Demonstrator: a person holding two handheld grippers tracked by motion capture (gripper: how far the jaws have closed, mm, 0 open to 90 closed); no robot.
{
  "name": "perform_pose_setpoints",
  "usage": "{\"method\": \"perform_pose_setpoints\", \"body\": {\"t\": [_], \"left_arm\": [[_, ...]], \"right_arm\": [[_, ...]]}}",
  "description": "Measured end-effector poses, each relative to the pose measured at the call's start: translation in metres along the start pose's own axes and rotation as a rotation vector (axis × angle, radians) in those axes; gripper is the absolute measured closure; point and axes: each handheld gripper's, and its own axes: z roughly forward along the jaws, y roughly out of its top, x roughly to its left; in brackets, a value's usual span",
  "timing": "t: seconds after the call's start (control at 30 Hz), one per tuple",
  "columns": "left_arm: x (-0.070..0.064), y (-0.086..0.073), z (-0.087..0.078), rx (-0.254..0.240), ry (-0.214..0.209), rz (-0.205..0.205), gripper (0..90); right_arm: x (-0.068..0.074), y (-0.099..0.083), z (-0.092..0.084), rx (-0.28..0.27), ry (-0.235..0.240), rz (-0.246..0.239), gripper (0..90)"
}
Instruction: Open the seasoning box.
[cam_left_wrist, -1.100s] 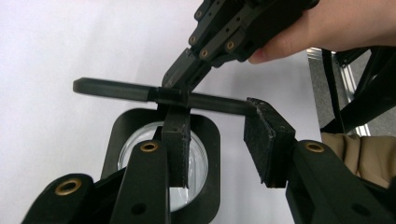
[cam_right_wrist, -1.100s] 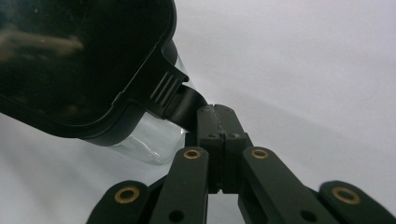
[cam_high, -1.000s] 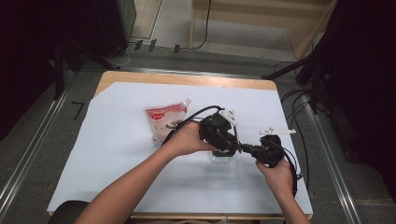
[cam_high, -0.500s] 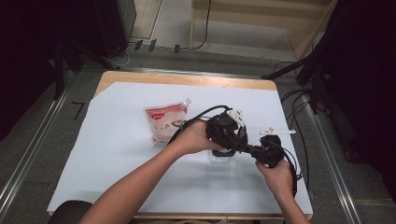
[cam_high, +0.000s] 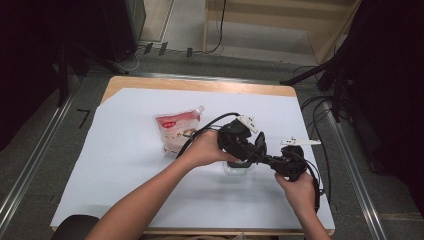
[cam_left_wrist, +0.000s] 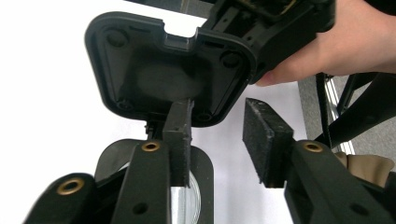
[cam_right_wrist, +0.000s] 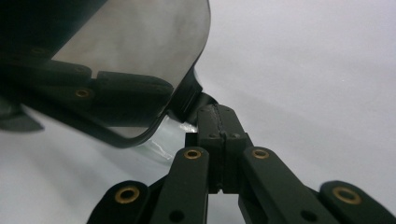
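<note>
Lifting the lid (cam_left_wrist: 154, 70) off a clear box (cam_high: 237, 167), it seems; the box sits on the white table (cam_high: 125, 165) right of centre, nearer the near edge, with a red-and-white pouch (cam_high: 177, 130) well apart toward the far left.

Right tongs (cam_right_wrist: 218, 114): closed tight, tips at the lid's rim and apparently pinching it.
Left tongs (cam_left_wrist: 219, 121): partly open, jaws just been opening, nothing between the pads; one pad overlaps the lid's lower edge, the other is clear of it.

Lid: tipped up on edge, ribbed underside facing the left tongs, notched side uppermost. Roughly square with rounded corners, so no real long axis. The box stands upright, mouth up.

To do it well, I judge:
- keep the right pinch firm, as the hold on the rim is thin
- bring the left pads squarely over the lower edge before closing
- lift straight, so the box isn't dragged or tipped
</note>
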Motion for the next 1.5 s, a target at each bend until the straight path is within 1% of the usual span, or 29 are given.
{"method": "perform_pose_setpoints", "body": {"t": [0.13, 0.2, 0.23, 0.27, 0.3, 0.33, 0.4, 0.43, 0.47, 0.5, 0.53, 0.7, 0.77, 0.8, 0.83, 0.87, 0.9, 0.93, 0.97, 1.0, 1.07, 1.1, 1.13, 1.23, 1.3, 1.33, 1.37, 1.4, 1.5], "left_arm": [[0.001, -0.001, -0.006, -0.008, -0.002, -0.017, 60.5], [0.001, -0.003, -0.011, -0.02, 0.003, -0.025, 59.4], [0.001, -0.004, -0.013, -0.026, 0.005, -0.025, 58.7], [0.001, -0.006, -0.017, -0.025, 0.008, -0.03, 57.3], [0.001, -0.006, -0.017, -0.025, 0.008, -0.03, 56.8], [0.0, -0.007, -0.02, -0.034, 0.009, -0.037, 56.8], [0.001, -0.008, -0.023, -0.033, 0.006, -0.043, 56.8], [0.0, -0.01, -0.026, -0.024, 0.006, -0.051, 56.7], [0.0, -0.01, -0.026, -0.024, 0.006, -0.051, 56.4], [-0.001, -0.011, -0.028, -0.027, 0.016, -0.054, 55.8], [-0.001, -0.013, -0.03, -0.024, 0.017, -0.067, 55.8], [-0.002, -0.022, -0.039, -0.026, 0.036, -0.072, 52.0], [-0.003, -0.028, -0.044, -0.023, 0.048, -0.077, 50.2], [-0.003, -0.028, -0.044, -0.023, 0.048, -0.077, 50.1], [-0.003, -0.03, -0.046, -0.026, 0.053, -0.082, 50.1], [-0.003, -0.032, -0.047, -0.029, 0.054, -0.082, 50.1], [-0.003, -0.038, -0.05, -0.035, 0.06, -0.09, 49.4], [-0.003, -0.038, -0.05, -0.035, 0.06, -0.09, 49.2], [-0.004, -0.042, -0.053, -0.043, 0.064, -0.098, 48.8], [-0.004, -0.042, -0.053, -0.043, 0.064, -0.098, 48.3], [-0.004, -0.048, -0.058, -0.047, 0.062, -0.109, 47.8], [-0.005, -0.051, -0.06, -0.046, 0.067, -0.105, 47.7], [-0.005, -0.053, -0.061, -0.043, 0.07, -0.107, 47.6], [-0.006, -0.058, -0.067, -0.04, 0.084, -0.109, 46.7], [-0.005, -0.063, -0.071, -0.05, 0.086, -0.127, 46.5], [-0.005, -0.066, -0.072, -0.051, 0.088, -0.129, 46.2], [-0.004, -0.068, -0.074, -0.047, 0.091, -0.133, 46.1], [-0.004, -0.071, -0.077, -0.055, 0.084, -0.144, 46.1], [-0.004, -0.074, -0.079, -0.055, 0.089, -0.151, 46.1]], "right_arm": [[0.001, -0.003, -0.006, 0.003, -0.001, 0.008, 90.0], [0.002, -0.006, -0.011, 0.0, 0.001, 0.009, 90.0], [0.004, -0.007, -0.014, 0.0, 0.005, 0.015, 90.0], [0.009, -0.01, -0.02, -0.012, 0.013, 0.015, 90.0], [0.009, -0.01, -0.02, -0.012, 0.013, 0.015, 90.0], [0.011, -0.012, -0.022, -0.014, 0.013, 0.011, 90.0], [0.017, -0.015, -0.024, -0.012, 0.013, -0.009, 88.3], [0.022, -0.017, -0.023, -0.006, 0.023, -0.01, 86.5], [0.022, -0.017, -0.023, -0.006, 0.023, -0.01, 86.5], [0.026, -0.019, -0.022, -0.002, 0.036, -0.015, 85.1], [0.026, -0.019, -0.022, -0.002, 0.036, -0.015, 85.1], [0.041, -0.024, -0.021, -0.019, 0.065, -0.057, 79.0], [0.048, -0.026, -0.02, -0.041, 0.083, -0.071, 73.0], [0.048, -0.026, -0.02, -0.041, 0.083, -0.071, 73.0], [0.053, -0.025, -0.018, -0.032, 0.087, -0.081, 70.1], [0.053, -0.025, -0.018, -0.032, 0.087, -0.081, 70.1], [0.057, -0.023, -0.016, -0.03, 0.097, -0.097, 67.7], [0.057, -0.023, -0.016, -0.03, 0.097, -0.097, 67.7], [0.06, -0.022, -0.015, -0.04, 0.106, -0.1, 66.4], [0.06, -0.022, -0.015, -0.04, 0.106, -0.1, 66.4], [0.064, -0.021, -0.014, -0.038, 0.122, -0.102, 65.3], [0.066, -0.021, -0.013, -0.036, 0.13, -0.108, 65.0], [0.069, -0.021, -0.012, -0.031, 0.13, -0.126, 63.8], [0.075, -0.02, -0.008, -0.035, 0.141, -0.136, 61.7], [0.081, -0.02, -0.004, -0.039, 0.148, -0.147, 60.7], [0.083, -0.02, -0.003, -0.039, 0.155, -0.155, 60.1], [0.086, -0.021, -0.001, -0.046, 0.159, -0.171, 59.3], [0.09, -0.023, 0.003, -0.049, 0.166, -0.189, 59.1], [0.094, -0.023, 0.007, -0.031, 0.171, -0.187, 59.0]]}}
